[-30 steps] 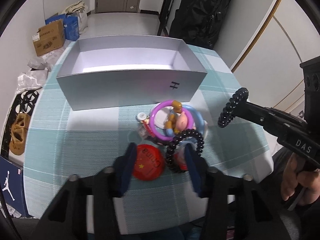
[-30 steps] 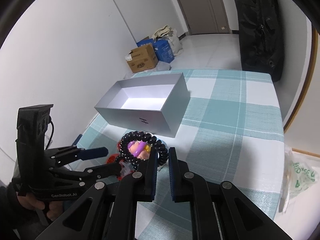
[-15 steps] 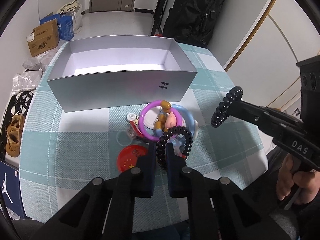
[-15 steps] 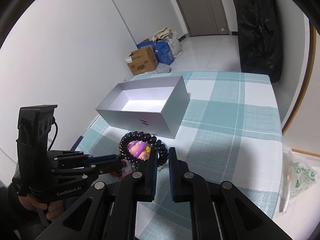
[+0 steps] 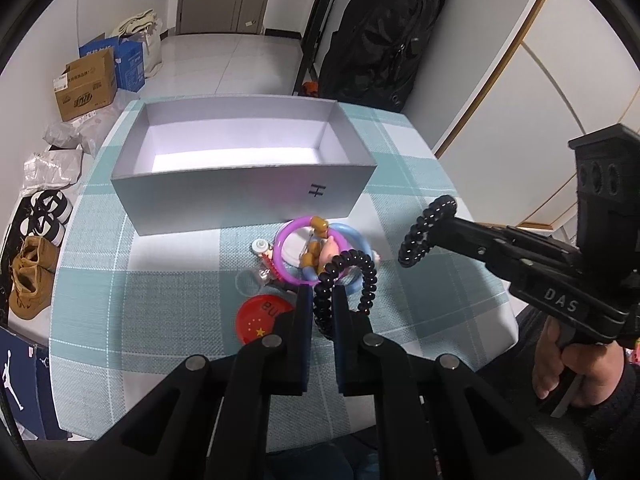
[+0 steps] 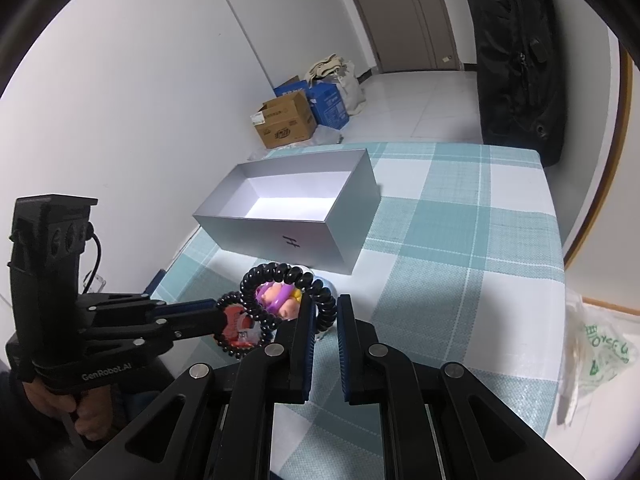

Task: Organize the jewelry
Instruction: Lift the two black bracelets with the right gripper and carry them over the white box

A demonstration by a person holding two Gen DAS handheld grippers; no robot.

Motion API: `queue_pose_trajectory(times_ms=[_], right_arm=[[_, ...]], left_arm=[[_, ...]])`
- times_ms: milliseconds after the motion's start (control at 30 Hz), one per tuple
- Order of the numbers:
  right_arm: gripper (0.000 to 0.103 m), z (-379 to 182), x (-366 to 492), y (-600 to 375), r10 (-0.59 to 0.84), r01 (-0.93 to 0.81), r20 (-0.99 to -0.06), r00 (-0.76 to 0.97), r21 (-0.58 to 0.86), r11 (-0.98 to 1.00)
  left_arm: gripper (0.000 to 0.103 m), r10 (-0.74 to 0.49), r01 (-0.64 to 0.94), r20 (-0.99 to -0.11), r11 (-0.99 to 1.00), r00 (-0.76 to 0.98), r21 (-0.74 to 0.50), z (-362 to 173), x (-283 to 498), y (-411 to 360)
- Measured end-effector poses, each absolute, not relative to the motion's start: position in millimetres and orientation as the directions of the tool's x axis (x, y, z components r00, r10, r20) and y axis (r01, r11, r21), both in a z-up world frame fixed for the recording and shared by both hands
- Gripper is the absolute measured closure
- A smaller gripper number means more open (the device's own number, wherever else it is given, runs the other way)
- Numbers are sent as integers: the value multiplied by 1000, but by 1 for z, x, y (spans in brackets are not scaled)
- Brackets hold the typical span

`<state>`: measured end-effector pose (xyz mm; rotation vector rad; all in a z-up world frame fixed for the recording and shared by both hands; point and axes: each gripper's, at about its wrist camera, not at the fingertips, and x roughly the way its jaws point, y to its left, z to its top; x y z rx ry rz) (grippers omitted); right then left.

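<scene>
Each gripper pinches its own black coiled hair tie: left gripper (image 5: 322,312) holds one (image 5: 347,285), apparently lifted above the trinket pile (image 5: 308,254); right gripper (image 6: 323,320) clamps the other (image 6: 294,294), before the open grey cardboard box (image 5: 244,196).

A teal-checked tablecloth (image 5: 168,304) carries an open grey box (image 5: 224,200), a red disc (image 5: 260,318) and coloured rings (image 5: 292,256).

Cardboard box (image 5: 85,89) beside blue box (image 5: 129,61); black bag (image 5: 378,32).
</scene>
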<state>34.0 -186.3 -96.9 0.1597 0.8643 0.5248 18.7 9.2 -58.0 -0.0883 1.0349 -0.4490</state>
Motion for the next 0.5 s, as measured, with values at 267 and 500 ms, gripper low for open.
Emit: queue_pose_trajectory(times_ms=[267, 500], right_arm=[[93, -96, 34, -187, 501, -368, -679, 536, 346, 863], [93, -94, 34, -187, 514, -371, -668, 538, 360, 856]], left_arm=[[98, -432, 314, -782, 896, 450, -314, -51, 19, 13], [98, -448, 278, -743, 893, 498, -353, -39, 25, 23]])
